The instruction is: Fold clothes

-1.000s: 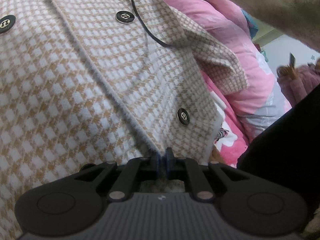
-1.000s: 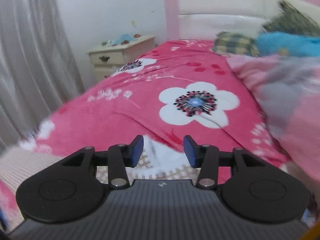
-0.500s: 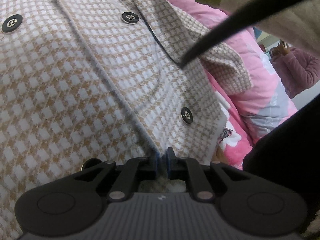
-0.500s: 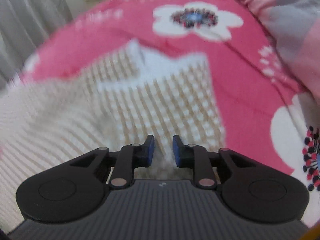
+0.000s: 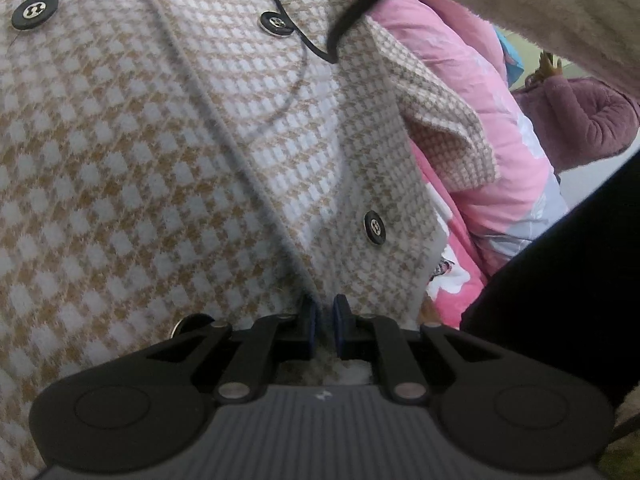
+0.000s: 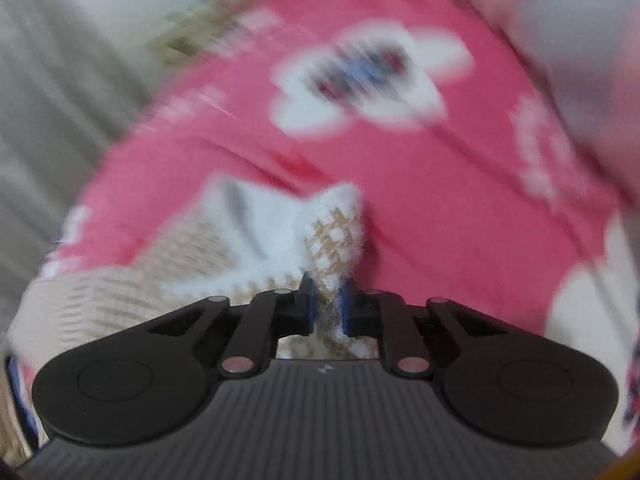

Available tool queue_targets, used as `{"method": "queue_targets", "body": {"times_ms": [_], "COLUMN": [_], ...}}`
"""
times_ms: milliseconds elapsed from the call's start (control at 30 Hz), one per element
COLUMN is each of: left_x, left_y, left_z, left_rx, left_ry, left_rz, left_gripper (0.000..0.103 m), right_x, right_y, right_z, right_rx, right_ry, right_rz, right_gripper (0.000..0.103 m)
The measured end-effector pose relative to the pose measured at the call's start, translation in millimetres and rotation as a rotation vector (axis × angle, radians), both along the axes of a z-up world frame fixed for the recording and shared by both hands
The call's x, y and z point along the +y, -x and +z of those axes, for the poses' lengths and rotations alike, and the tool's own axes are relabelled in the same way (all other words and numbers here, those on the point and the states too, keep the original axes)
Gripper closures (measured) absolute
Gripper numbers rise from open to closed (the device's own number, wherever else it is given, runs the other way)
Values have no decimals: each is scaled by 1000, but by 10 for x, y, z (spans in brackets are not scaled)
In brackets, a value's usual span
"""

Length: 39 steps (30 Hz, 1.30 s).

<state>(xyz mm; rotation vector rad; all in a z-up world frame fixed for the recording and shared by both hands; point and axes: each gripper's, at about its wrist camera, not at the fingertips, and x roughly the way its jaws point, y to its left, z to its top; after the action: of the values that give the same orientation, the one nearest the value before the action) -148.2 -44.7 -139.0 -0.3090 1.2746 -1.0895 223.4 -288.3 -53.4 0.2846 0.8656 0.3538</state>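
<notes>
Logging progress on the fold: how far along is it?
Early. Nothing looks folded: the jacket lies spread, buttons up. In hand: the left gripper pinches its hem, the right gripper pinches another jacket edge over the bedspread. All folds remain.

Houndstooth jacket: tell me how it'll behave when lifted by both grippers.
The houndstooth jacket will probably sag between the left gripper and right gripper, since its lapel already flops over. The thick weave looks fairly heavy, so thin pinches may slip.
</notes>
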Motion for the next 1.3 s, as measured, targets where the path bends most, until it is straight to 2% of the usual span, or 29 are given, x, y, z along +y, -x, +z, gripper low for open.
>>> {"method": "queue_targets", "body": {"times_ms": [33, 100, 233, 333, 400, 500, 633, 833, 967, 1033, 1067, 1233, 1300], "left_x": [-6, -10, -25, -34, -31, -47, -52, 61, 150, 225, 259, 267, 213], "left_y": [0, -13, -9, 9, 22, 42, 56, 116, 154, 158, 154, 82, 59], "left_z": [-3, -20, -31, -26, -23, -13, 12, 47, 196, 345, 418, 743, 816], "left_rx": [2, 17, 28, 25, 24, 24, 16, -28, -75, -121, -149, -256, -282], "left_ry": [-3, -6, -14, -21, -22, -23, -25, -22, -54, -68, -72, -123, -140], "left_rz": [-2, -1, -2, 0, 5, 15, 23, 58, 109, 145, 156, 170, 156], "left_gripper": [93, 94, 94, 95, 95, 95, 95, 94, 92, 83, 82, 82, 78], "right_x": [-43, -102, -24, -52, -79, -273, -583, -856, -1007, -978, -947, -594, -454], "right_y": [20, -22, -164, -155, -144, -31, 236, 1401, 2253, 2740, 2972, 3990, 4298], "right_z": [72, 64, -291, -378, -291, -8, 509, 1533, 2198, 2306, 2308, 1685, 1322], "right_rx": [-45, -67, -22, -36, -37, -79, -160, -273, -337, -304, -282, -112, -40], "right_ry": [-25, -12, 86, 71, 83, 112, 77, 203, 294, 302, 303, 276, 253], "right_rz": [3, -15, -38, -90, -116, -182, -247, -218, -193, -192, -187, -101, -70], "right_gripper": [96, 95, 93, 85, 71, 66, 65, 65, 65, 65, 66, 69, 70]}}
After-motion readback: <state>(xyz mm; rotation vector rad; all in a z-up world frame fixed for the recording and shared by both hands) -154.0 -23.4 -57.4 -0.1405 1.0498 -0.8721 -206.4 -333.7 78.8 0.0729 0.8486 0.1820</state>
